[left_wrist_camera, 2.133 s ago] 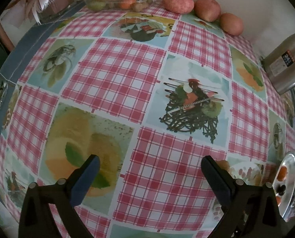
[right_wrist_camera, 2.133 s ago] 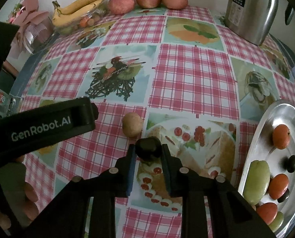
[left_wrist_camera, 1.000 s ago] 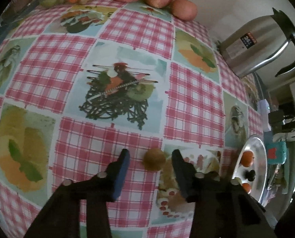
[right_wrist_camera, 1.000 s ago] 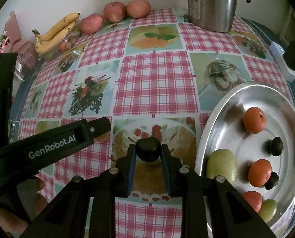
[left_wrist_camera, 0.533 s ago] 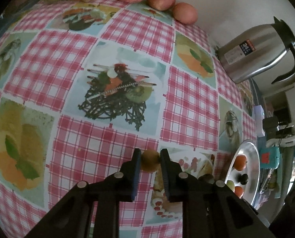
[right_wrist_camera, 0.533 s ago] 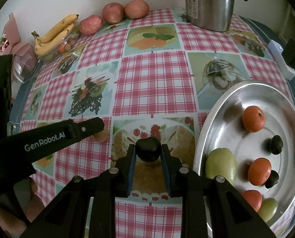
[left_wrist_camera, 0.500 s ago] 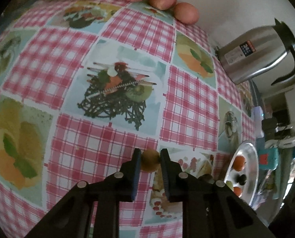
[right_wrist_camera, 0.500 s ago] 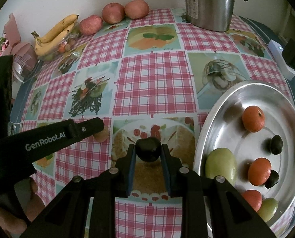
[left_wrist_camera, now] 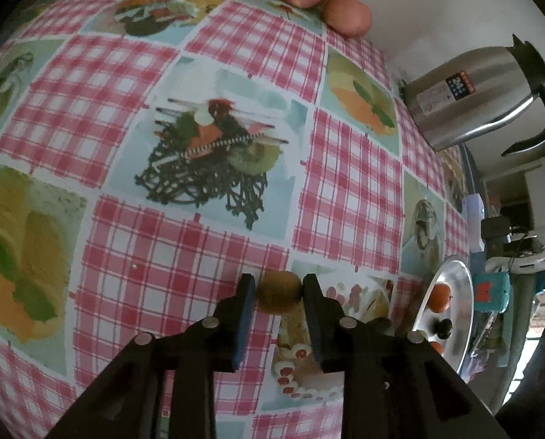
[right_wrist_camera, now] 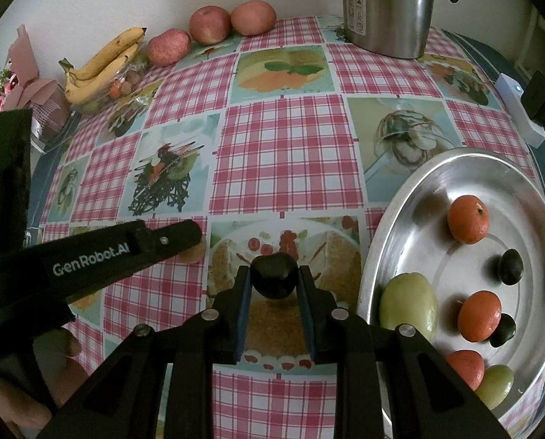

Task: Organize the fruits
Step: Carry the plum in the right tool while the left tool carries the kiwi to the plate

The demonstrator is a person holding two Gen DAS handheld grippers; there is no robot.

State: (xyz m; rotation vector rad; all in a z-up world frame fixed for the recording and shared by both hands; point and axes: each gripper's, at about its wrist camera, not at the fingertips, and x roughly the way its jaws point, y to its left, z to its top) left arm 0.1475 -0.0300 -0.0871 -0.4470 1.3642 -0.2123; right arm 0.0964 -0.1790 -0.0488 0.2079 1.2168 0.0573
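L gripper (left_wrist_camera: 277, 291): jaws pinch brown fruit (left_wrist_camera: 277, 291) low over desk (left_wrist_camera: 206, 248). R gripper (right_wrist_camera: 273, 281): jaws hold dark plum (right_wrist_camera: 274, 278) near tray (right_wrist_camera: 389, 219). I lift straight up, go gently, drop both in a bare spot.

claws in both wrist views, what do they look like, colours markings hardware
Both are matte black plastic. The left claw and right claw each have two flat fingers lined with blue pads, joined by linkage arms with silver pivot pins. The left one's body carries white GenRobot.AI lettering. No cables show.
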